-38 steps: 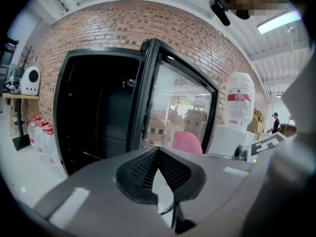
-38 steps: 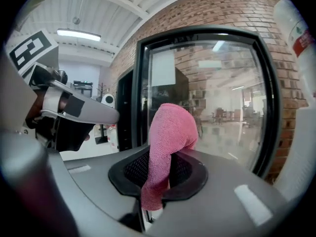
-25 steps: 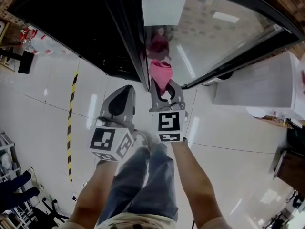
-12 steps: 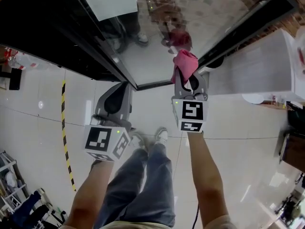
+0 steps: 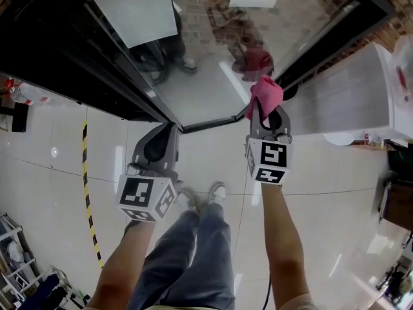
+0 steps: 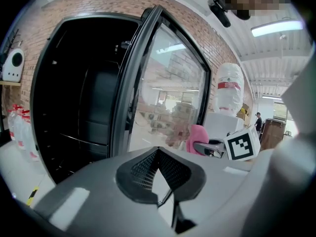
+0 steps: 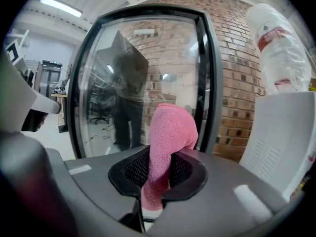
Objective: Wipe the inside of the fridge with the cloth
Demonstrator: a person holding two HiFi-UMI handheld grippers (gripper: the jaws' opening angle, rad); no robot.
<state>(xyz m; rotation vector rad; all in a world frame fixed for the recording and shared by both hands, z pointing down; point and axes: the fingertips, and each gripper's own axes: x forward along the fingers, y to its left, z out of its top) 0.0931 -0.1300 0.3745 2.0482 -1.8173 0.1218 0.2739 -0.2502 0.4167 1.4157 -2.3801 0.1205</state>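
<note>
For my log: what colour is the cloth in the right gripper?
The cloth is pink, clearest in the right gripper view.

No lettering or numbers can be read anywhere.

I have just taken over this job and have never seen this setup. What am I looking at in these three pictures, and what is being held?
There is no robot arm here. A person holds a two-jaw gripper in each hand.

The head view looks steeply down from the person's head, over their arms and legs to the tiled floor. In it the left gripper shows at the left and the right gripper at the right. The cubes with square markers are parts of the grippers.

The other two pictures come from a camera on each gripper, looking along its jaws. The left gripper's jaws are together with nothing between them. The right gripper's jaws are shut on a pink cloth.

Ahead stands a black fridge, open, with its glass door swung out. The cloth faces the door, not the inside.
</note>
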